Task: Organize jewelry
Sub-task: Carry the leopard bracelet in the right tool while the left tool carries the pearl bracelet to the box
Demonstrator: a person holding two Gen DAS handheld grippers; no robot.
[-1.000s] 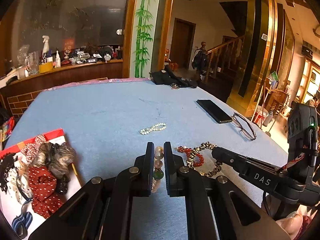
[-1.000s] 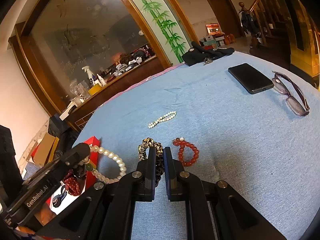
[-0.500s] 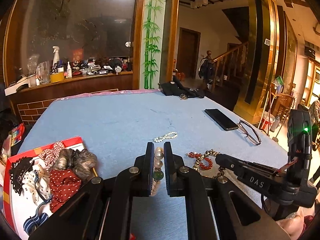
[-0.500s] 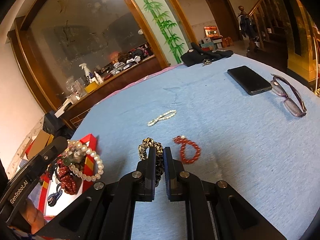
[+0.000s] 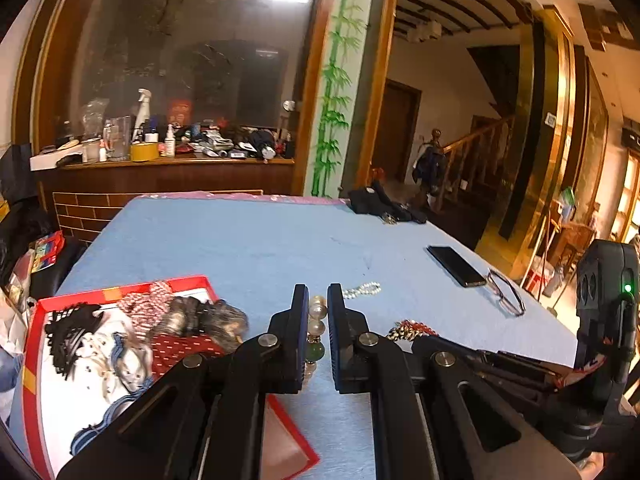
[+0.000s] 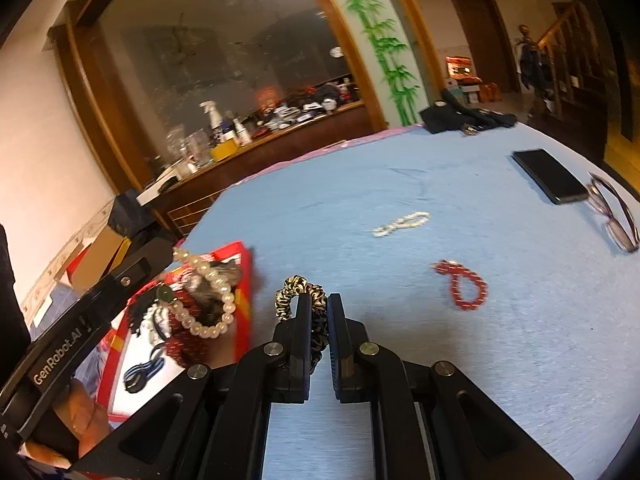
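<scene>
My left gripper is shut on a pearl bracelet with a green bead. In the right wrist view this bracelet hangs over the red box, which is full of hair ties and scrunchies. My right gripper is shut on a leopard-print scrunchie, held above the blue tablecloth just right of the box. A red bead bracelet and a small white pearl bracelet lie on the cloth further out. The red box also shows at lower left in the left wrist view.
A black phone and glasses lie at the right of the table. Dark cloth with keys sits at the far edge. A cluttered wooden counter stands beyond the table.
My left gripper has carried the pearl bracelet leftwards to over the red box. My right gripper has lifted the scrunchie and shifted left, leaving the red bead bracelet on the cloth.
</scene>
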